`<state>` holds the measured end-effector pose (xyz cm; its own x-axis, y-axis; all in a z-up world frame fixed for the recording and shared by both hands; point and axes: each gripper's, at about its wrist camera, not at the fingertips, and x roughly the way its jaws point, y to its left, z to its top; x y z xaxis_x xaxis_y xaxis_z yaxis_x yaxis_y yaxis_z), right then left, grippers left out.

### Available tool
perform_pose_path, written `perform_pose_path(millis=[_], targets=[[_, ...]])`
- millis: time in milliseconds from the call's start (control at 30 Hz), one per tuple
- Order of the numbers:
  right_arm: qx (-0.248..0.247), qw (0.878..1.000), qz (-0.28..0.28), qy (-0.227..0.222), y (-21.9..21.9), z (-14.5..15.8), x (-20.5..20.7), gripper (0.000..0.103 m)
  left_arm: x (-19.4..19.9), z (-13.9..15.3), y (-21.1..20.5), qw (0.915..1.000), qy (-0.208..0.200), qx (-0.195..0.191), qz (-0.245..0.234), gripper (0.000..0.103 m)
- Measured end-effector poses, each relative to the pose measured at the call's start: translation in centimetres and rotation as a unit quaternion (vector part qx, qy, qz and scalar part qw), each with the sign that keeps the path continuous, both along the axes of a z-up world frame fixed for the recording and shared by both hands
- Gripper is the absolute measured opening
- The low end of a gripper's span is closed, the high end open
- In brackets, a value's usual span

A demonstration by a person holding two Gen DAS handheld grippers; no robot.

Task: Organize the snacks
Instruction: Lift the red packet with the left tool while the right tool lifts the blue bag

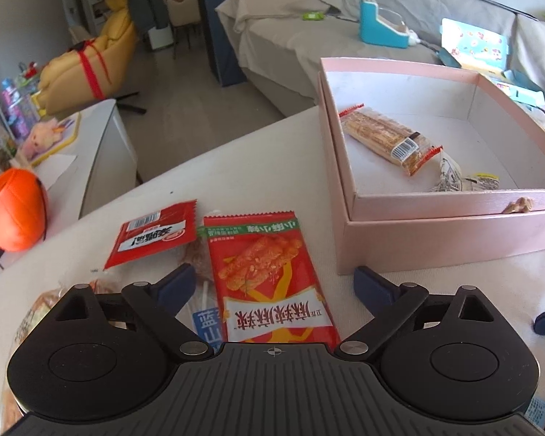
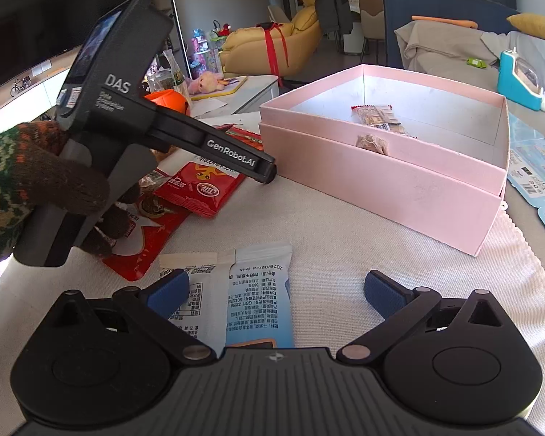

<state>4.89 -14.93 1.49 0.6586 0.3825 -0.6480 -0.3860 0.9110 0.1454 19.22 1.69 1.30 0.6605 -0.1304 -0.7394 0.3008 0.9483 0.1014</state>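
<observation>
My left gripper [image 1: 274,287] is open wide over a long red snack packet [image 1: 269,269] that lies flat on the white table; its pads do not touch the packet. A smaller red sachet [image 1: 152,234] lies to its left. The pink box [image 1: 436,232] stands to the right and holds a wrapped cracker bar [image 1: 385,138] and a clear wrapper [image 1: 454,176]. A small beige snack [image 2: 372,143] rests on the box's front rim. My right gripper [image 2: 276,290] is open above a blue and white packet [image 2: 258,290] and a white one [image 2: 196,290]. A gloved hand [image 2: 36,181] holds the left gripper [image 2: 267,172].
More red packets [image 2: 200,185] lie under the left gripper's body. An orange pot [image 1: 14,210] stands at the table's left edge. Beyond the box are a grey sofa [image 1: 309,32] with a teal toy [image 1: 381,25], and blue sticker sheets [image 2: 534,178] to the right.
</observation>
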Motion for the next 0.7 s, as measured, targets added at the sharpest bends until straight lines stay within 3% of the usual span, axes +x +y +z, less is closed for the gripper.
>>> perform_pose_path(millis=[33,67,100,467,600,700], targets=[[0.001,1.0,0.0,0.0,0.0,0.0,0.0,0.103,-0.2,0.1,0.2,1.0,-0.003,0.003,-0.005,0.086],[0.002,1.0,0.001,0.0,0.0,0.0,0.0,0.103,-0.5,0.4,0.4,0.9998,-0.011,0.009,-0.011,0.065],[0.003,1.0,0.001,0.001,-0.1,0.0,0.0,0.103,-0.9,0.6,0.6,0.9995,-0.018,0.013,-0.02,0.056],[0.004,1.0,0.012,0.013,-0.5,0.0,0.2,0.103,-9.6,1.6,2.0,0.9933,0.01,-0.065,-0.095,0.053],[-0.005,0.999,0.027,0.024,-0.4,0.2,0.0,0.103,-13.1,2.1,2.6,0.994,-0.001,-0.074,-0.081,0.053],[-0.013,0.998,0.055,0.04,-0.7,0.8,-0.7,0.103,-15.5,2.0,4.3,0.9925,0.006,-0.111,-0.05,0.053]])
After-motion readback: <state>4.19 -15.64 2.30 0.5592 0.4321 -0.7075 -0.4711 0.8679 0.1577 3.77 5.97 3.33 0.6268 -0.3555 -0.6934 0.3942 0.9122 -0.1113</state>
